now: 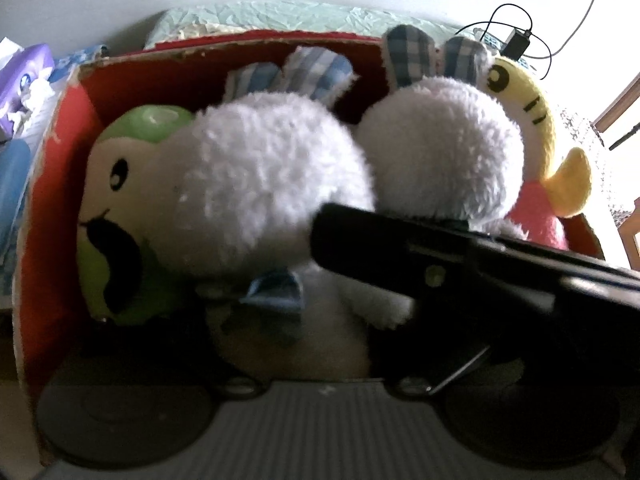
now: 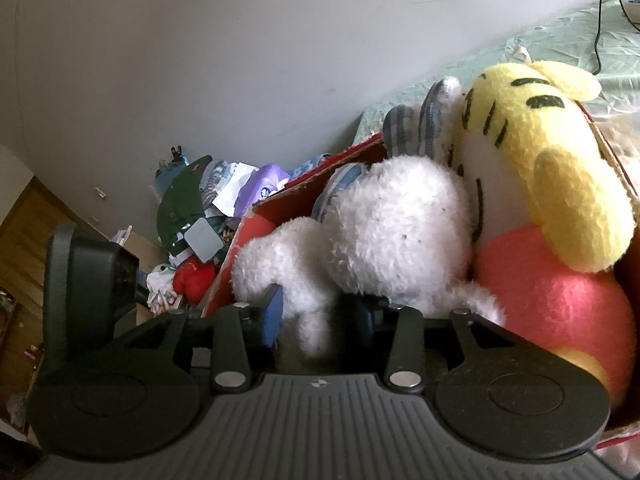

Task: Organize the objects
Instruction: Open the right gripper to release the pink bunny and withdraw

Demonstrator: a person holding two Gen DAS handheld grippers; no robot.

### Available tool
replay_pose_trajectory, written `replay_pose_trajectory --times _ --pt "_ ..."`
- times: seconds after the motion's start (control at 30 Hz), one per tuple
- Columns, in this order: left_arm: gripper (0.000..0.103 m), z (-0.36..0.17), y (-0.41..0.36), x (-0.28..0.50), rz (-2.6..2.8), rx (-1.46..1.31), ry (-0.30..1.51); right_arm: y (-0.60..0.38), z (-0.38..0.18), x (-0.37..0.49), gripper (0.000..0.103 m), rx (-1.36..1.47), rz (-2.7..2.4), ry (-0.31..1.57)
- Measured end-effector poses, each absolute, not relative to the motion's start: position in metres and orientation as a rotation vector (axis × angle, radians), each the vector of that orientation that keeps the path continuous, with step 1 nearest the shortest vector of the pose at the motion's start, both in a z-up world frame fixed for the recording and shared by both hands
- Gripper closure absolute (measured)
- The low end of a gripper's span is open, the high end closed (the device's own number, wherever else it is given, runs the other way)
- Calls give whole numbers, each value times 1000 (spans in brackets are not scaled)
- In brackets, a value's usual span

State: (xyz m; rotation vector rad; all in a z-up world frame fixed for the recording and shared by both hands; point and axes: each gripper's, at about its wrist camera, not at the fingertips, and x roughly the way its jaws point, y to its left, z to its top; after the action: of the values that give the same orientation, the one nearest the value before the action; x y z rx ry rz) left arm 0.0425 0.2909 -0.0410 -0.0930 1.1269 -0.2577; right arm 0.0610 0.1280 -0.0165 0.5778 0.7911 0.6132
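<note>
two white plush bunnies are sitting in the red cardboard box; right gripper is clamping one bunny's paw, so it should be seating it deep before letting go; left gripper's state i cannot tell

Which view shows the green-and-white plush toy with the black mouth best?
The left wrist view: the green-and-white plush toy faces the camera inside the red cardboard box, eye and mouth visible. The right wrist view does not show it; white fluffy plush rabbits fill the box there.
</note>
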Motion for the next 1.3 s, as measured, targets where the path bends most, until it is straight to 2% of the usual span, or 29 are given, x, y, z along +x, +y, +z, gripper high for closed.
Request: replay_pose_trajectory --times 0.13,0.2,0.57,1.03,1.3 --pt "0 -43 292 43 -265 -104 1122 131 -15 61 44 575 635 783" --pt "0 -43 292 43 -272 -109 1121 132 -15 60 42 571 637 780" --pt "2 -33 291 36 -217 -91 1117 125 2 49 45 565 635 772" --pt "2 26 276 -25 -3 15 962 70 30 -5 43 481 452 677" --pt "0 34 213 -43 -9 88 951 18 37 -34 43 387 263 669"
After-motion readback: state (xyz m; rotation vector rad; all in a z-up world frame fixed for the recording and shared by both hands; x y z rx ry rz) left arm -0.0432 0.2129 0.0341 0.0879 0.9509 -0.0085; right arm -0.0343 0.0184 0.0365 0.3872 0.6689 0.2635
